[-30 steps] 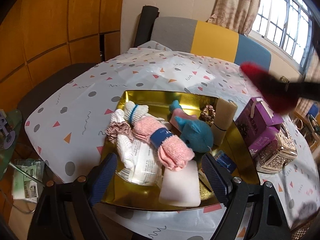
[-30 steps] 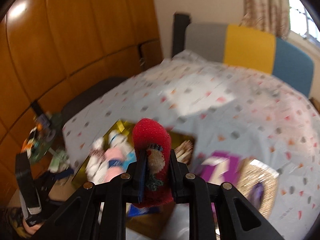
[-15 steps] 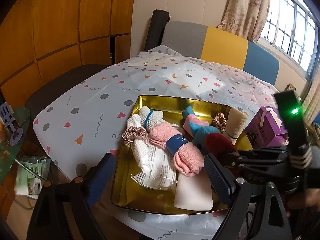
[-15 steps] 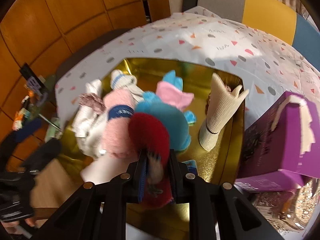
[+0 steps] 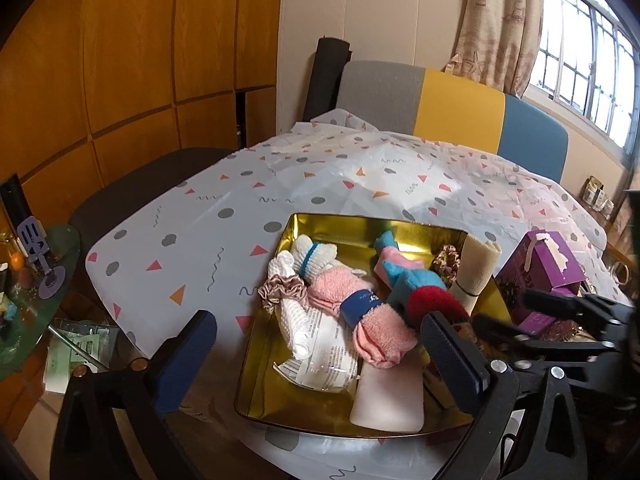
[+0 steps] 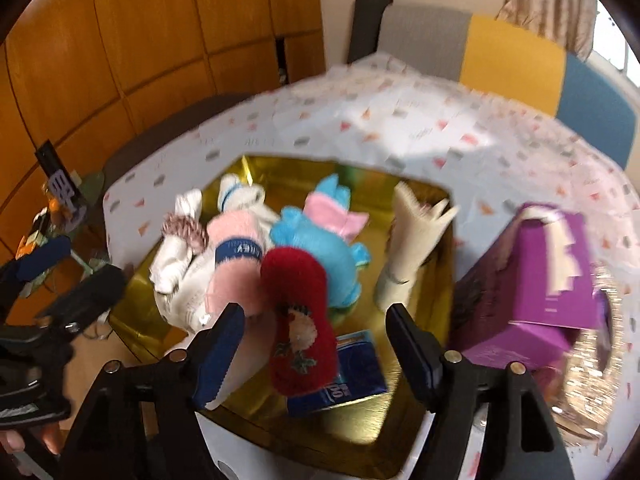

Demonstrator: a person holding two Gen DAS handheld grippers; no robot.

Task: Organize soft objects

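A red fuzzy sock (image 6: pixel 300 320) lies in the gold tray (image 6: pixel 280 168), partly on a blue packet (image 6: pixel 356 368). My right gripper (image 6: pixel 316 354) straddles it with its jaws opening. Neither pad touches the sock. The tray (image 5: pixel 400 232) also holds a pink sock roll (image 5: pixel 360 312), a teal plush (image 5: pixel 416 280), white socks (image 5: pixel 312 256), a scrunchie (image 5: pixel 280 292), a beige cloth roll (image 5: pixel 476 268) and a pale sponge block (image 5: pixel 388 396). My left gripper (image 5: pixel 320 360) hovers at the tray's near edge, jaws opening wide and gripping nothing.
A purple box (image 6: pixel 552 272) and a glittery gold basket (image 6: pixel 592 380) stand right of the tray. The patterned tablecloth (image 5: pixel 280 184) covers the table. A multicoloured chair back (image 5: pixel 460 108) is behind it, and a cluttered glass side table (image 5: pixel 36 280) at the left.
My right gripper came down over the tray with the red sock, then its jaws parted and let the sock go. The left gripper's jaws spread wider.
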